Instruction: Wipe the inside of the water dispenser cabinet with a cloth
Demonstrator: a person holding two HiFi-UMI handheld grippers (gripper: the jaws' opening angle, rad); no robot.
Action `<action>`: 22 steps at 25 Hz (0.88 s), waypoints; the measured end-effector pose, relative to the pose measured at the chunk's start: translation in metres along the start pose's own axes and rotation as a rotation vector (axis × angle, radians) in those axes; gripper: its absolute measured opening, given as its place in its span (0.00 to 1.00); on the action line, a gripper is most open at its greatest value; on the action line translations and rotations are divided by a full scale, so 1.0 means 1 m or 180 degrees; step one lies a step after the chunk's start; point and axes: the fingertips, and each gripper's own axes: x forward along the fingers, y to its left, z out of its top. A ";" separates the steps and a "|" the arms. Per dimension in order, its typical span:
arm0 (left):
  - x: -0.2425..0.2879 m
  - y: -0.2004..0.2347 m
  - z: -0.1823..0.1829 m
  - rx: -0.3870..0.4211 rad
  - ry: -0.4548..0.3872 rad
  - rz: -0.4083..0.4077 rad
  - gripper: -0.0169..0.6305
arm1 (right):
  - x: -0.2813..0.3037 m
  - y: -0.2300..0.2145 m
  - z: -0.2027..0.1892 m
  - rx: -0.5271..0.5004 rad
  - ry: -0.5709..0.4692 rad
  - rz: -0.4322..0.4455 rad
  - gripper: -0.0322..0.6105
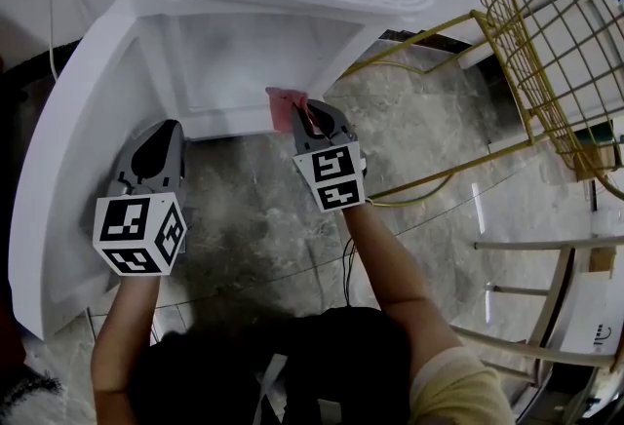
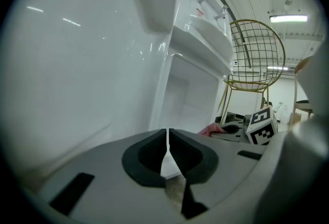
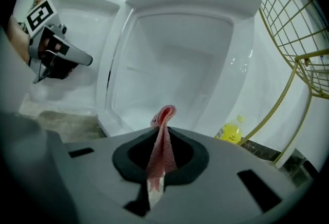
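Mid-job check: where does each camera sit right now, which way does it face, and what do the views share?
Head view: on the person's head, facing steeply down at the open cabinet; both forearms, left gripper and right gripper show.
Left gripper view: rides the left gripper, facing along its shut, empty jaws toward the cabinet opening; right gripper with the cloth at right.
Right gripper view: rides the right gripper, facing into the cabinet past jaws shut on the cloth; left gripper at upper left.
Shared: both gripper views show the cabinet, the gold wire chair and the opposite gripper.

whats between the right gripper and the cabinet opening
Only the pink cloth pinched in the right gripper; beyond it the stretch to the cabinet is bare, as the right gripper view shows.
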 end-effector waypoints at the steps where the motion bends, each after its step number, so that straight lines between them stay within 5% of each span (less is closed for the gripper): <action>1: 0.000 0.000 0.000 0.0004 -0.0002 0.0000 0.07 | -0.002 -0.001 0.002 0.0028 -0.0021 -0.0011 0.09; 22: 0.000 -0.005 0.004 0.0039 -0.0038 -0.0048 0.07 | -0.042 -0.008 0.039 0.0655 -0.0414 -0.0030 0.09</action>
